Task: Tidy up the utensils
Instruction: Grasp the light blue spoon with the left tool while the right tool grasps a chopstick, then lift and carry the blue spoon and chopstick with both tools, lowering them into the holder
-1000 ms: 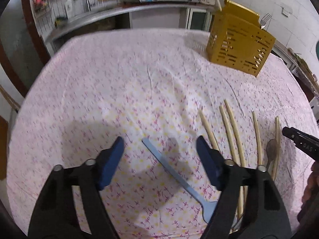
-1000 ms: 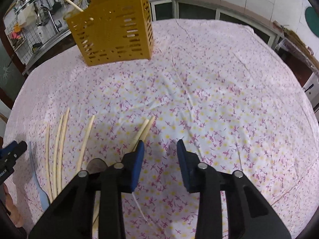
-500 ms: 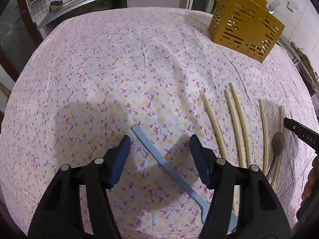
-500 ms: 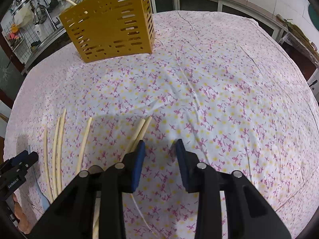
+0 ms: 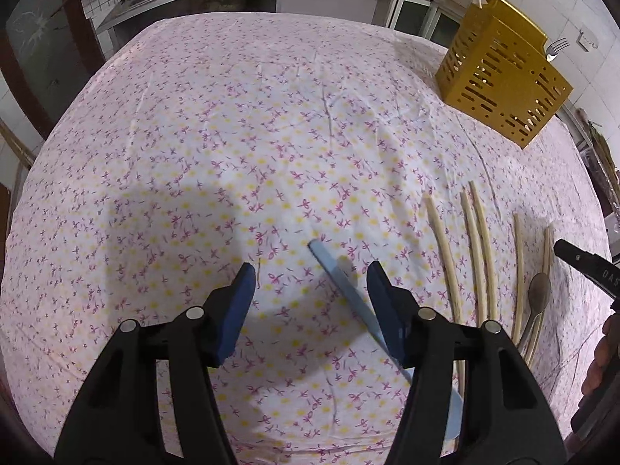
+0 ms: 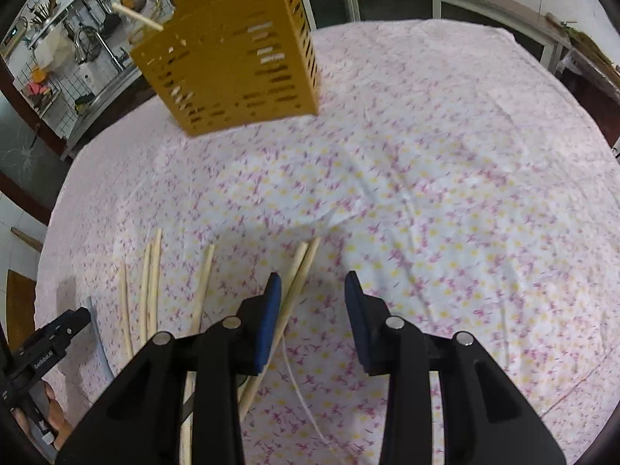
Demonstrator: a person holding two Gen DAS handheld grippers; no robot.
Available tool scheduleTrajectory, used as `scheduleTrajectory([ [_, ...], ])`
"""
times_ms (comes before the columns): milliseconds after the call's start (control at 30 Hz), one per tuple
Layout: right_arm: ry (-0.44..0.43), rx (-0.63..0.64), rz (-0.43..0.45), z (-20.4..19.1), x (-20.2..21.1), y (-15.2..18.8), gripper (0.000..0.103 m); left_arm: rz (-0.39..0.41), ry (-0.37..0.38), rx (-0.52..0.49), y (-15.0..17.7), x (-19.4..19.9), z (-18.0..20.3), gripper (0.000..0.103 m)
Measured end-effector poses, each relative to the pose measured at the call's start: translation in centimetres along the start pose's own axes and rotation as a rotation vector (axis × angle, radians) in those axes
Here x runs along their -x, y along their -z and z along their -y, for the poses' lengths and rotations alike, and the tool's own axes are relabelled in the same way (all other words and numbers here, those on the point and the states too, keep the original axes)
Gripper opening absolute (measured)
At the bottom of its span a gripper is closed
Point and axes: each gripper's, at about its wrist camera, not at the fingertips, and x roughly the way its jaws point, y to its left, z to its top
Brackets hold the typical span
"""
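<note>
A light blue utensil (image 5: pixel 341 279) lies slantwise on the flowered tablecloth (image 5: pixel 232 155). My left gripper (image 5: pixel 310 290) is open and empty just above it, its handle running under the right finger. Several pale chopsticks (image 5: pixel 476 248) and a metal spoon (image 5: pixel 539 294) lie to the right. My right gripper (image 6: pixel 313 302) is open and empty over a pair of chopsticks (image 6: pixel 300 267). The yellow slotted utensil basket (image 6: pixel 232 58) stands at the back, also in the left wrist view (image 5: pixel 503 85), with a fork (image 5: pixel 556 47) and a chopstick in it.
A kitchen counter with a sink and hanging tools (image 6: pixel 77 50) runs behind the table. More chopsticks (image 6: pixel 151 283) lie left of my right gripper. A thin white thread (image 6: pixel 298 387) lies on the cloth. The table edge falls off at the right (image 6: pixel 581 387).
My left gripper has moved left and forward, so the blue utensil now sits by its right finger. My right gripper has moved forward toward the basket, over the chopstick pair.
</note>
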Motion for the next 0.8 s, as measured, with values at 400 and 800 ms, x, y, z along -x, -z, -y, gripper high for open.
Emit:
scheduleTrajectory([
  [400, 0.05, 0.031, -0.003, 0.1, -0.7, -0.3, 0.036, -0.009, -0.022, -0.007, -0.1, -1.1, 0.0, 0.056],
  [800, 0.066, 0.081, -0.053, -2.3, -2.1, -1.2, 0.026, -0.022, -0.01, -0.035, -0.6, -1.2, 0.7, 0.026],
])
